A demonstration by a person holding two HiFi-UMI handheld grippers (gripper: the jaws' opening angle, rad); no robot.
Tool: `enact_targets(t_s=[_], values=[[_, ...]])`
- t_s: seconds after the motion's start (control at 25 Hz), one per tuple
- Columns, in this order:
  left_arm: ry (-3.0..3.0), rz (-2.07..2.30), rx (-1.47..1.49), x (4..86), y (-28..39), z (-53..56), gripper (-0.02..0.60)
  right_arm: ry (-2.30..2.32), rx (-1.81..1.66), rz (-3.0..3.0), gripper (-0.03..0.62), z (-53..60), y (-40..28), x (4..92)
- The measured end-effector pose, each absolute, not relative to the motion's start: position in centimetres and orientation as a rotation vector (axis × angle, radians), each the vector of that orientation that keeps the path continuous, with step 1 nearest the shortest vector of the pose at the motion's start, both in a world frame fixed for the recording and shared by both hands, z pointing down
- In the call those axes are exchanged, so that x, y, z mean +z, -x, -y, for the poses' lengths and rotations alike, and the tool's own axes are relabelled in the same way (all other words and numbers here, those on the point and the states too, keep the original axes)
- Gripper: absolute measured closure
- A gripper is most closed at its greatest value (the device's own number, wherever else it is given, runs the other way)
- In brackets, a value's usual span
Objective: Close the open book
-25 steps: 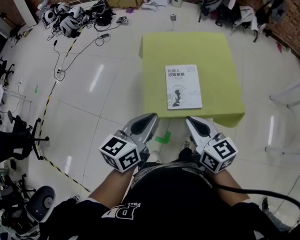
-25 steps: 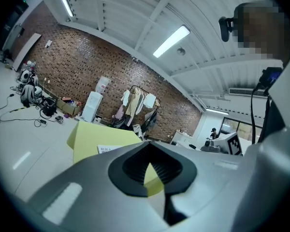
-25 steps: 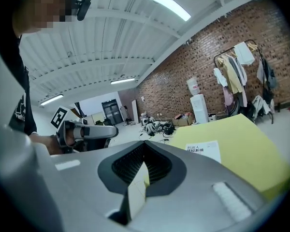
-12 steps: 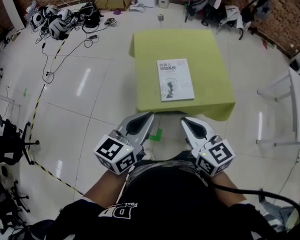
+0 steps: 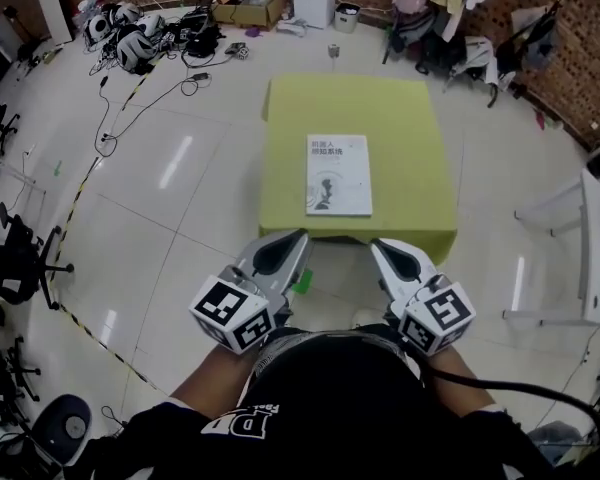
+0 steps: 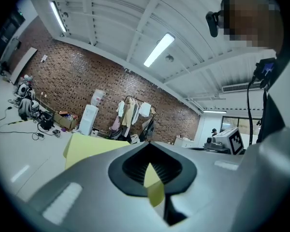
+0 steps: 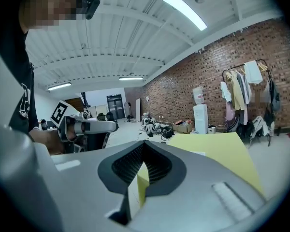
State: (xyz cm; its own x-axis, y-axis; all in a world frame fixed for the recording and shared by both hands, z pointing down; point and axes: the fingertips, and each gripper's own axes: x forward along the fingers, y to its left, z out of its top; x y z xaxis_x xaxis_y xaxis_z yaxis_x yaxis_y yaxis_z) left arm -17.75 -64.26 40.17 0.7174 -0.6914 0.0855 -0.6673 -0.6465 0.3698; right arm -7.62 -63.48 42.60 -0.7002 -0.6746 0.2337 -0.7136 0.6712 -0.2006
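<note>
**White book lies closed on the table, both hand-held grippers shut and empty**

Thin white-covered rectangular book: flat, cover up, closed. It lies on the square table draped in yellow-green cloth, toward the near edge and a bit left of centre. There is dark print on the cover, too small to read.

Grey left hand-held gripper: jaws together, nothing between them. Its own view shows only a sliver of the yellow-green cloth through the slit.

Grey right hand-held gripper: same, jaws together, nothing held.

Both are held close in front of the person's dark-shirted torso, tips toward the table. They hang over the glossy white tiled floor, short of the table's near edge. Neither touches the table or the book. The two sit side by side with a gap between them, each with its black-and-white marker cube at the rear: left, right.

Surroundings:
- Red brick wall behind the table.
- Clothes rack and white water dispenser against that wall.
- Pile of cables and gear on the floor at far left.
</note>
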Motion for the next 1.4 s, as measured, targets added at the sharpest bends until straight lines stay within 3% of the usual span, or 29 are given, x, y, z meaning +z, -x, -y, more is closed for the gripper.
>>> enact_targets(t_s=[0.4, 1.4], values=[[-2.586, 1.036, -0.017, 39.5, 12.6, 63.2, 0.575, -1.177, 0.461, 2.786, 0.588, 63.8, 3.5, 42.3], [-2.641, 0.976, 0.073, 39.9, 13.1, 63.6, 0.575, -1.256, 0.462, 2.771, 0.589, 62.3, 4.4, 43.2]])
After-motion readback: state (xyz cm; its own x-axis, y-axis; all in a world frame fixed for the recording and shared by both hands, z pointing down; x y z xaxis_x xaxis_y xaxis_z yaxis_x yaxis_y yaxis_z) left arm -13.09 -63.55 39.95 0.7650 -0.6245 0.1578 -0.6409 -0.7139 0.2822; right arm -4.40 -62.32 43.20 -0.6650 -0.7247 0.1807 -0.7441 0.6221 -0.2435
